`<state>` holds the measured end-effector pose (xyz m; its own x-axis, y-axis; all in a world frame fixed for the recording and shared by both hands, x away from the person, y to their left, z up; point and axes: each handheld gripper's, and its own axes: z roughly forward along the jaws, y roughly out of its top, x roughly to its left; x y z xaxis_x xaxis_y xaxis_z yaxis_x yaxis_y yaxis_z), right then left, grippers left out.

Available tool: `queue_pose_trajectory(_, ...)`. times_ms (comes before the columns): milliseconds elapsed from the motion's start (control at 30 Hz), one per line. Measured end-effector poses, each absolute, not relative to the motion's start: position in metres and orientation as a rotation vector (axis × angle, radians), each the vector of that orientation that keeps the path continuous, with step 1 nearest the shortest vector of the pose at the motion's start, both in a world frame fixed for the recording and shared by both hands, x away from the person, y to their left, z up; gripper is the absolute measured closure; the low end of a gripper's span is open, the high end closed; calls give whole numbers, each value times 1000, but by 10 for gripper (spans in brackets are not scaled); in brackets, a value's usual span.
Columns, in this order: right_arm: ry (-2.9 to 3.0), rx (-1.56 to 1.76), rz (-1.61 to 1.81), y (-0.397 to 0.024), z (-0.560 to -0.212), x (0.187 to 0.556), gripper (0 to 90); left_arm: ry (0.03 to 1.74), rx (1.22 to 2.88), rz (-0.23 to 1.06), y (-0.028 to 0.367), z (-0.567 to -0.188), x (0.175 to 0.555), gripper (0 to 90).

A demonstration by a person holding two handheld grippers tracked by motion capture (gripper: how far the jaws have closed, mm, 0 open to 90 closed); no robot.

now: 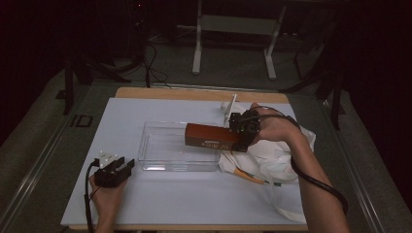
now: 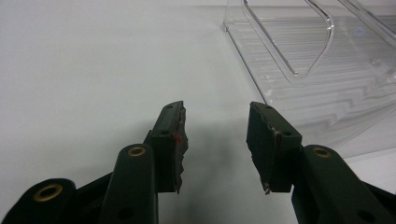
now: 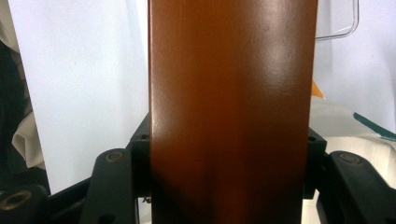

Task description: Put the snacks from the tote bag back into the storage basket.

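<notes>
A brown box [image 1: 210, 136] hangs level over the right end of a clear plastic tray [image 1: 160, 148] in the middle of the white table. My right gripper [image 1: 241, 130] is shut on the box's right end; in the right gripper view the brown box [image 3: 231, 112] runs straight up between the jaws. My left gripper [image 1: 116, 169] rests on the table to the left of the tray's near corner. Its jaws stand open with nothing between them, gripper [image 2: 217, 140] pointing at bare table beside the tray [image 2: 327, 84].
A crumpled white cloth bag [image 1: 272, 160] lies right of the tray under my right forearm, with an orange-handled item [image 1: 248, 176] poking out. A small white object [image 1: 228, 108] stands behind the box. A cable [image 1: 320, 187] trails from the right gripper.
</notes>
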<state>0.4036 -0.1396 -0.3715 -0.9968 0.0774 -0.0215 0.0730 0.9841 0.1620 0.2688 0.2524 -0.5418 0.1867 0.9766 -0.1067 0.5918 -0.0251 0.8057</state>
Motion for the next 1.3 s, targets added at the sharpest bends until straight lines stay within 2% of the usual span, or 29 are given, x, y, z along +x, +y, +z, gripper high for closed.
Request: queue_pose_trajectory(1300,3115,39,263,-114,-379,403,433,1497,1705,639,253,-542,269,572)
